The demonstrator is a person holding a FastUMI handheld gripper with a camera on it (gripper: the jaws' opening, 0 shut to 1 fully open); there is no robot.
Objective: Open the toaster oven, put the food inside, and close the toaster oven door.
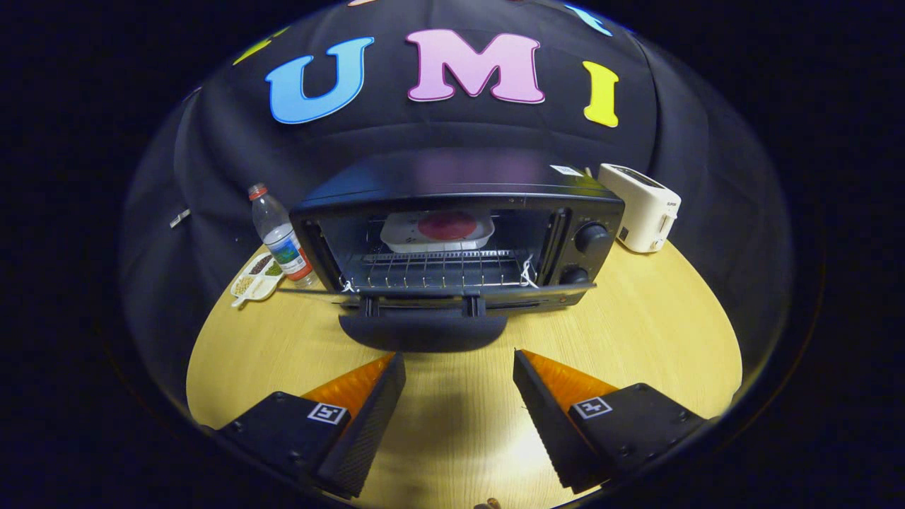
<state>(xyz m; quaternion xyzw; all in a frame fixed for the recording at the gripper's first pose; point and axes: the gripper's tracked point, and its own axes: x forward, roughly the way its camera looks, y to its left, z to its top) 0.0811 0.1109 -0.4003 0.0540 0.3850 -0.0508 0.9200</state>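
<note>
Gripper [459,360] sits nearest, at 6 o'clock of the table, fingers spread wide with nothing between them. Left finger [368,417] and right finger [548,417] are black with ribbed inner pads and orange backs, and each carries a small square marker on top. Bare wood table [650,332] shows in the gap between them, with a bright glare patch near the right finger.

Just ahead of the fingertips, at 12 o'clock from the gripper: the oven [456,233], black, front facing the camera. Its door [423,329] is dropped fully open, lying flat toward the gripper, its handle edge close to the fingertips but not touching them. Inside, a wire rack [438,268] spans the cavity. The food [447,226], a round reddish item on a white tray [406,237], rests on the rack toward the back, roughly centred. White string is tied at both front corners of the rack. Two black knobs [591,238] are stacked on the oven's right front panel.

At 10 o'clock from the oven, just beside its left wall: a clear water bottle [279,237], red cap, upright. Next to it, nearer the table edge, a small white divided dish [256,277] with brownish and green contents, too small to identify.

At 2 o'clock, behind the oven's right corner: a white toaster [642,206], standing apart from the oven.
</note>
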